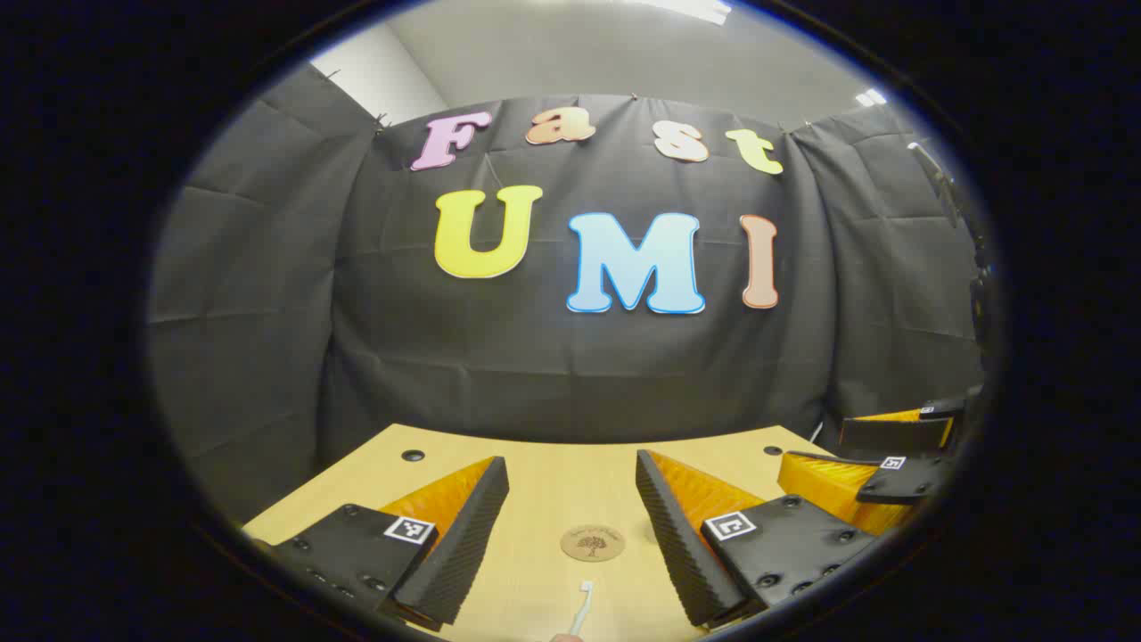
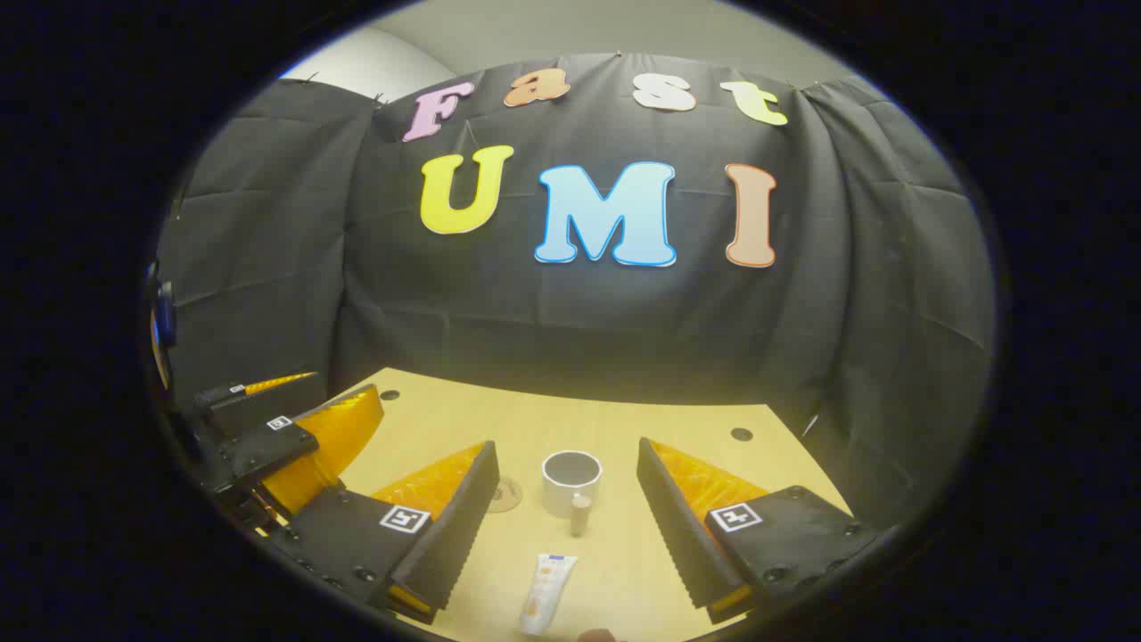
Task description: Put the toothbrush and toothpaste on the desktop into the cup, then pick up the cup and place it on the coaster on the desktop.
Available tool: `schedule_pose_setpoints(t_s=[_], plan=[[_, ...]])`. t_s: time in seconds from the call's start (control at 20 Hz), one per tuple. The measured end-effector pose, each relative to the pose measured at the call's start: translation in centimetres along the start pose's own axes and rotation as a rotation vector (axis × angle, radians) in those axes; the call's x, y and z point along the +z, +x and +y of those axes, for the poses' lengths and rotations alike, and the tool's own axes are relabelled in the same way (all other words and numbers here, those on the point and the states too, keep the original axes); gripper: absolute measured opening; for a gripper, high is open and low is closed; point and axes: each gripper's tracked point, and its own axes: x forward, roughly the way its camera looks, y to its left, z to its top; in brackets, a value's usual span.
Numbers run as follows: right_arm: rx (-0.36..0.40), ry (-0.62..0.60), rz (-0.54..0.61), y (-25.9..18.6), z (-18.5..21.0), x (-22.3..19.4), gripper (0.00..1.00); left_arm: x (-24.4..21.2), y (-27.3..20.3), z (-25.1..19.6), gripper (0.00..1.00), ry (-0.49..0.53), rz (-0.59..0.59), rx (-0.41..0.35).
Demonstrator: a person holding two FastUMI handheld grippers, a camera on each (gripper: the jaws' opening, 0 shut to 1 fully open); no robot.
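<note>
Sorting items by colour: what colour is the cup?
White cup, seen best in the right gripper view.

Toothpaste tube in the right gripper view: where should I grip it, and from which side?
Grip the toothpaste tube across its flat body, about halfway along, coming down from above. It lies flat on the desktop, lengthwise between the open right gripper's fingers, so they would likely straddle its narrow width. The cup stands just beyond it, rim up.

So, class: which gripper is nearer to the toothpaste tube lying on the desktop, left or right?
Right. The toothpaste tube lies just ahead of the open right gripper, between its fingers. The left gripper sits off to the side, facing the toothbrush and coaster.
</note>
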Motion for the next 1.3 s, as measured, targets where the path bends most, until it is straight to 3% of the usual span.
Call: schedule_pose_setpoints(t_s=[0.8,1.3], plan=[[0.01,-0.057,0.127,1.3,0.9,-4.1,0.99,-3.3,1.7,-1.9,0.94,-0.024,0.104,-0.066],[0.031,0.023,0.453,4.2,1.1,-11.2,0.99,-12.0,4.6,-2.2,0.94,-0.059,0.411,-0.089]])
